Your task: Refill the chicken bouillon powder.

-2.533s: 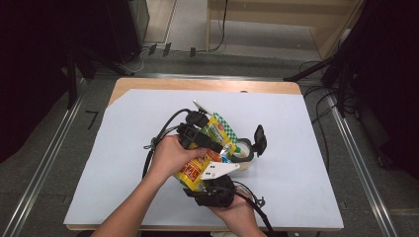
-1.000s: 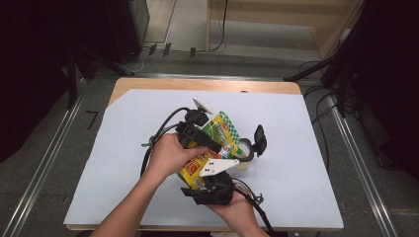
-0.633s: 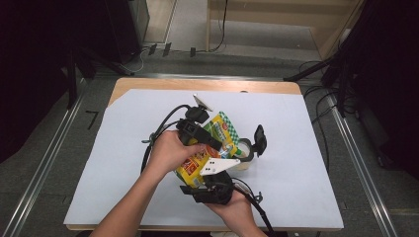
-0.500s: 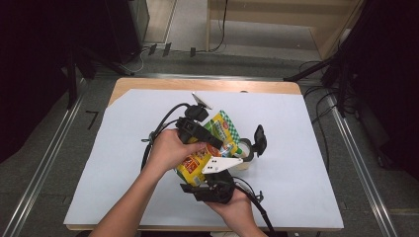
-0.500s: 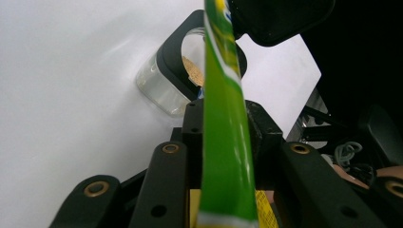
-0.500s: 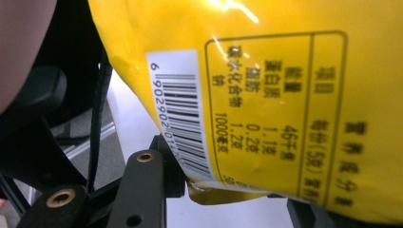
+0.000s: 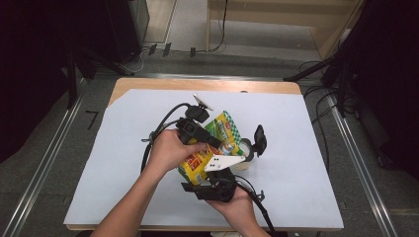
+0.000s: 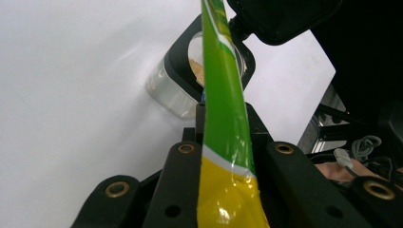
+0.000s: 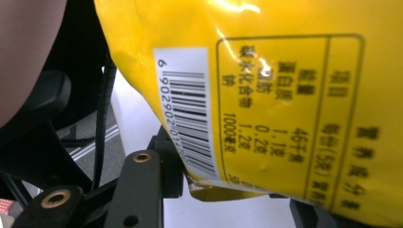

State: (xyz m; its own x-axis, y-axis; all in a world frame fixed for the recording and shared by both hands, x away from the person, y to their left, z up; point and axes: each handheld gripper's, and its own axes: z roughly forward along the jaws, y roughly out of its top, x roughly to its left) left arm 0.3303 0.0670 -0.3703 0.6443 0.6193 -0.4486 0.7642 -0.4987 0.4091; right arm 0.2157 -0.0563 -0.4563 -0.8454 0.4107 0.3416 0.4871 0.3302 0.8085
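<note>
A yellow and green snack bag (image 7: 197,159) hangs between both grippers, its green top edge (image 8: 223,95) over a clear jar (image 7: 243,151) with crumbs inside (image 8: 177,90). My left gripper (image 7: 213,141) is shut on that green edge (image 8: 225,119); its jaws have just been closing with the bag between them. My right gripper (image 7: 203,174) grips the bag's yellow bottom end (image 9: 266,95). Its jaws have just eased slightly wider, with one finger (image 9: 138,190) still against the bag. The jar's black lid (image 7: 259,140) stands open beside it.
A white sheet (image 7: 306,148) covers the wooden table (image 7: 207,85). Black cables (image 7: 158,133) trail from the left gripper across the sheet. A person's forearms come in from the bottom edge. Dark equipment and floor cables ring the table.
Both hands keep nearly the same place. The bag and the grey plate on the right gripper have wobbled only slightly above the jar.
</note>
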